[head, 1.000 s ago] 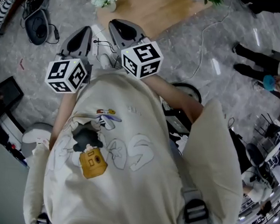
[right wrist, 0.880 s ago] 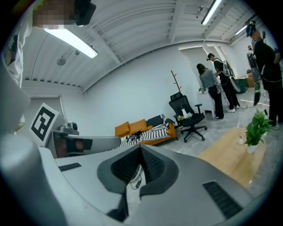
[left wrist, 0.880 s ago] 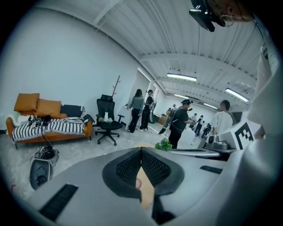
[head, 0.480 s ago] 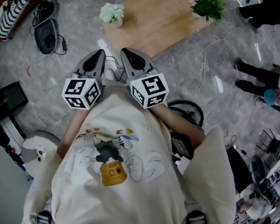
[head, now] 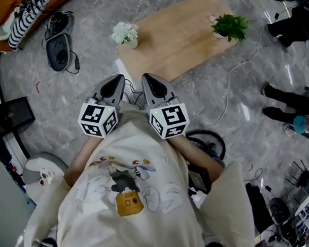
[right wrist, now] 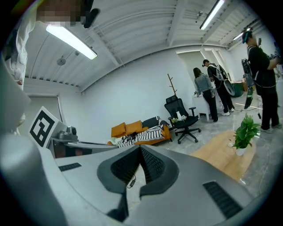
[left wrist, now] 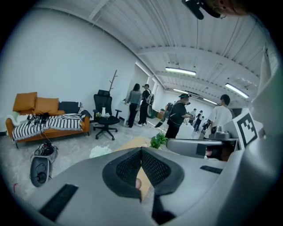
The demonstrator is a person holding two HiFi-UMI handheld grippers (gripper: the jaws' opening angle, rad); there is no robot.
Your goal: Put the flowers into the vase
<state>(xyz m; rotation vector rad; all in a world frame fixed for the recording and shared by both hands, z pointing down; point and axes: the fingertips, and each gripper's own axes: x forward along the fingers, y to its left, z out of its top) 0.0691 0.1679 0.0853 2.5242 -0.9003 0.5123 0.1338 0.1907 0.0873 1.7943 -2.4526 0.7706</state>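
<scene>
Both claws are up by the person's chest, over the grey marble-look floor (head: 241, 106), well short of the low light-wood table (head: 177, 39). The bunch of white flowers (head: 124, 31) is at the table's near left corner. There's something small and pale right under the blooms, but it's too tiny for me to tell if that's the vase. The only other thing on the table is a green leafy plant in a small white pot (head: 231, 26) at the far right end, well apart from the flowers.

So it reads two ways to me. Either the flowers are already sitting in their vase and the hands are just hanging back, or they're lying or standing loose at that corner and need to be fetched. I can't tell which, so I won't guess a next move. My only take is that any grab means getting nearer to the table and parting the jaws, since neither claw could take a stem as it is now.

The left gripper (head: 117, 80) has its jaws pressed together with nothing between the pads, just a sliver of table showing past them. The right gripper (head: 149, 80) is the same: jaws together, empty, touching nothing. Both point out toward the table and a bit down.
</scene>
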